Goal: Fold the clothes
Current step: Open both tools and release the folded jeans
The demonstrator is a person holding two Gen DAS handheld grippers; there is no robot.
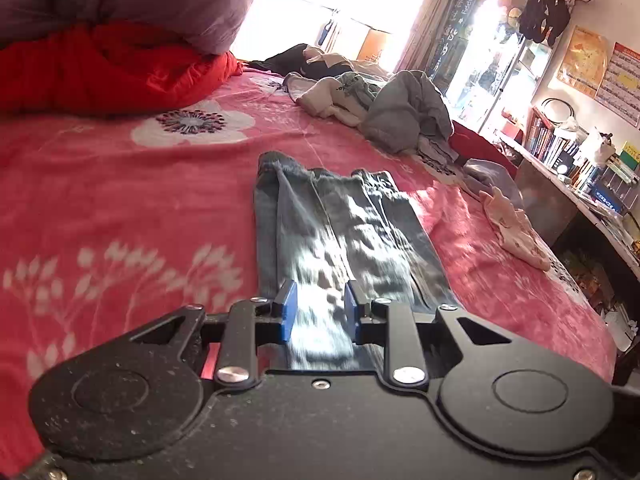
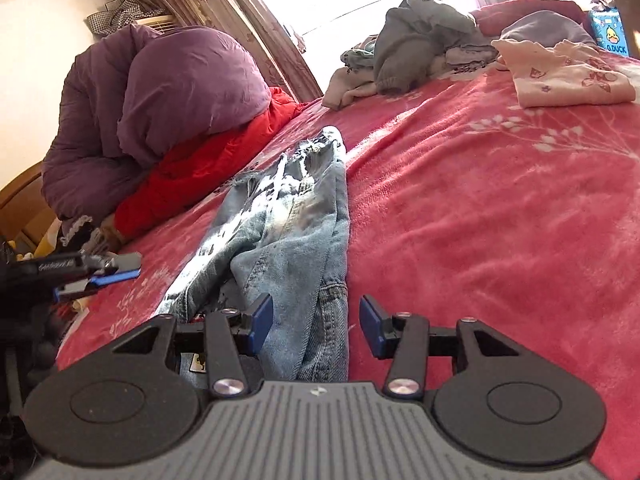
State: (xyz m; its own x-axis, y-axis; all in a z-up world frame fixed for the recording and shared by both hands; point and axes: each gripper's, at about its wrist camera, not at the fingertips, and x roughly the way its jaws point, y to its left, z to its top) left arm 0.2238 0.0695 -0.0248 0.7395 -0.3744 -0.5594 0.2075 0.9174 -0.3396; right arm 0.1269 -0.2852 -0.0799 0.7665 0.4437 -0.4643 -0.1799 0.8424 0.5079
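A pair of light blue jeans [image 1: 340,232] lies lengthwise on the pink flowered bedspread [image 1: 120,208], its legs laid one on the other. My left gripper [image 1: 320,310] hovers open at the near end, and the denim shows blurred in the gap between its blue pads [image 1: 289,312]. From the right wrist the jeans [image 2: 288,208] run away toward a frayed far end. My right gripper [image 2: 316,322] is open over their near end, with a fold of denim between the fingers. The left gripper [image 2: 116,270] also appears at the left, low over the bedspread [image 2: 480,220] beside the jeans.
A purple duvet [image 2: 160,100] sits on a red quilt [image 2: 192,176] at the head of the bed. A heap of grey and white clothes [image 1: 384,104] lies at the far side, and a pale pink garment [image 2: 560,76] lies near it. A cluttered desk with books [image 1: 580,168] borders the bed.
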